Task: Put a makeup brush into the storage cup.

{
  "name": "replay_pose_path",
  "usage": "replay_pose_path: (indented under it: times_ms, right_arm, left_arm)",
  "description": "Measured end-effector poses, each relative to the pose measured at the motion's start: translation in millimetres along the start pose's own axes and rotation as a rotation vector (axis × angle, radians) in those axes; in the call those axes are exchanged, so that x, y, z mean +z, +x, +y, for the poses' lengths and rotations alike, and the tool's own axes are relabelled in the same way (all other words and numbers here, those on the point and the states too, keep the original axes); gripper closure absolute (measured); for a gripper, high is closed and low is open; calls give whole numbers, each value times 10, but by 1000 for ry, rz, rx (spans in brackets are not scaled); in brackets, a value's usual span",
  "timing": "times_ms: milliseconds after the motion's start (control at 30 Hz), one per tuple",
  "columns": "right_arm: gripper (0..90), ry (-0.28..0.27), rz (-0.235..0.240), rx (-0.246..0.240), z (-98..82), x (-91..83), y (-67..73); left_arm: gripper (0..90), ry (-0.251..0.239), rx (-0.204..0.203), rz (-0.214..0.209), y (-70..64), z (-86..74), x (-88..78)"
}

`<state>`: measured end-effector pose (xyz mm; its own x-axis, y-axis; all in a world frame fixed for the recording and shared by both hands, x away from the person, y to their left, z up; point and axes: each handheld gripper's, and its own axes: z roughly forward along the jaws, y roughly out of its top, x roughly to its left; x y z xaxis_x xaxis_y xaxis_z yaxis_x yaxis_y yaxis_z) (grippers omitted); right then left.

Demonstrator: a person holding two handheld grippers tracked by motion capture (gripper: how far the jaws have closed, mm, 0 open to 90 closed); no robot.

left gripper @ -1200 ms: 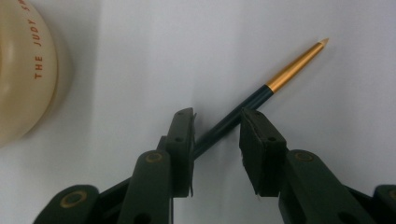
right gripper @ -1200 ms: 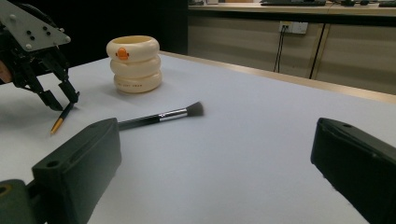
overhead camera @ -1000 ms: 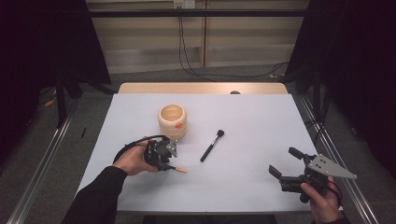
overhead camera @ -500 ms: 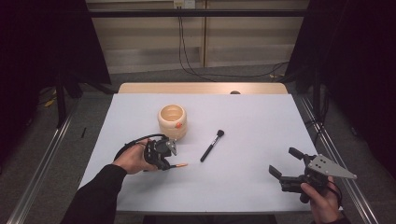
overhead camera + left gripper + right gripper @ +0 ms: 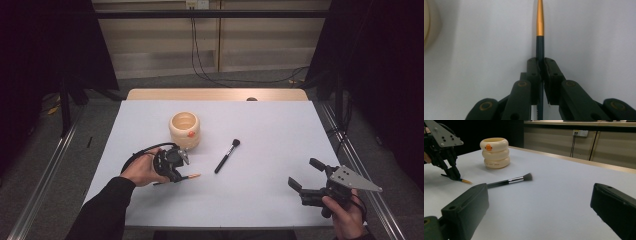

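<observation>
The left tool had just closed on the thin brush lying on the desk, so lifting it level seemed wise, while the right tool stood wide open, empty.

Left tongs clamped, right tongs agape

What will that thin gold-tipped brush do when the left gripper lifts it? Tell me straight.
The gold-tipped brush is a thin, straight stick, so it is probably stiff and light. The left gripper clamps it on a narrow stretch, so its long free end may pivot or droop. Its smooth round handle looks slippery, and if dropped on the table it would likely roll.
</observation>
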<state>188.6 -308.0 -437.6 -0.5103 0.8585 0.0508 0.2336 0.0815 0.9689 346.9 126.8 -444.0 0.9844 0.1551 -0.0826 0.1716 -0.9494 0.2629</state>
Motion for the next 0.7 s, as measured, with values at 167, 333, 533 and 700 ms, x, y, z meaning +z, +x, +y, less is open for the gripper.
replay_pose_path:
  times_ms: [167, 333, 533, 700]
  right_arm:
    - [11, -1, 2, -2, 0, -2, -2]
    - [12, -3, 5, -3, 1, -2, -3]
    - [12, 0, 1, 0, 1, 1, -2]
    - [11, 3, -1, -3, -2, 3, -6]
  left_arm:
    - [835, -4, -11, 0, 13, -10, -24]
    - [835, -63, -51, -10, 7, -3, -94]
    - [835, -86, -57, -25, 7, -22, -147]
    - [836, -119, -73, -37, -10, -39, -200]
